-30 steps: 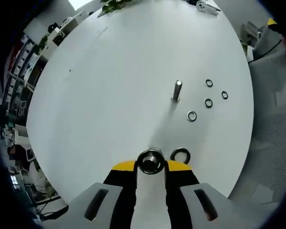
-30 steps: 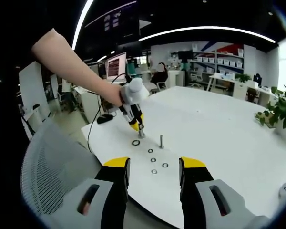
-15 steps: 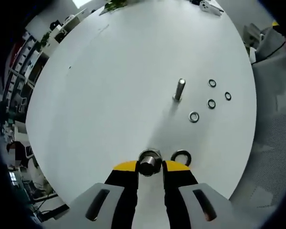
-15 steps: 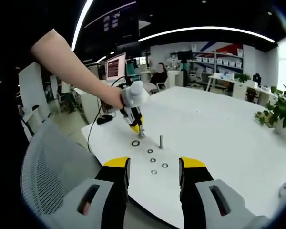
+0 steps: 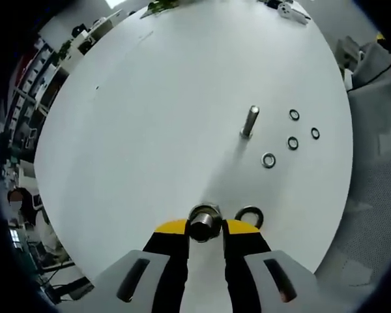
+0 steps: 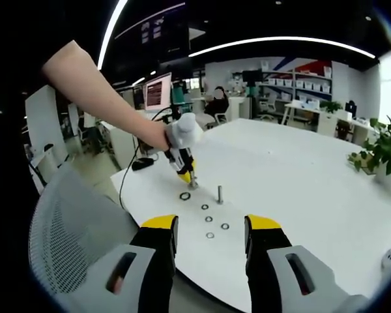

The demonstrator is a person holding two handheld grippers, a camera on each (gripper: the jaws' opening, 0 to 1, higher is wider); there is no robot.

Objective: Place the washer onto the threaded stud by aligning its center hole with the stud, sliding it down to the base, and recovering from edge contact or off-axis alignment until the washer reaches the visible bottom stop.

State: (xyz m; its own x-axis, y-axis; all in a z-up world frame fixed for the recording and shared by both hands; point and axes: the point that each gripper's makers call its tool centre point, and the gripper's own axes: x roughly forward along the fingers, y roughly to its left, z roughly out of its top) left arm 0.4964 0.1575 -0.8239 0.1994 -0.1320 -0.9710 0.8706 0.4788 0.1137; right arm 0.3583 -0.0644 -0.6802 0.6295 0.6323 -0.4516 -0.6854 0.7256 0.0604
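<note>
**Stud bare, washers on the table — placing not yet begun**

In the left gripper view, my left gripper (image 5: 205, 225) has its jaws closed around a thick metal nut-like piece (image 5: 204, 222), standing on the white table (image 5: 137, 130). Just beside it on the right lies a dark ring (image 5: 249, 214), flat on the table. The stud (image 5: 249, 121) stands upright, well apart from my jaws, with nothing on its shaft that I can make out. Four small washers (image 5: 268, 160) lie flat near it, none of them on the stud.

In the right gripper view, my right gripper (image 6: 208, 236) hangs above the near edge of the table with its jaws wide apart and nothing between them. Beyond them I see the washers (image 6: 209, 219), the stud (image 6: 219, 193) and the left gripper (image 6: 188, 177), tips down at the table just beside the dark ring (image 6: 184, 195).

My reading: no washer is picked up yet, so lifting, lining up the hole and sliding down to the base are all left.
</note>
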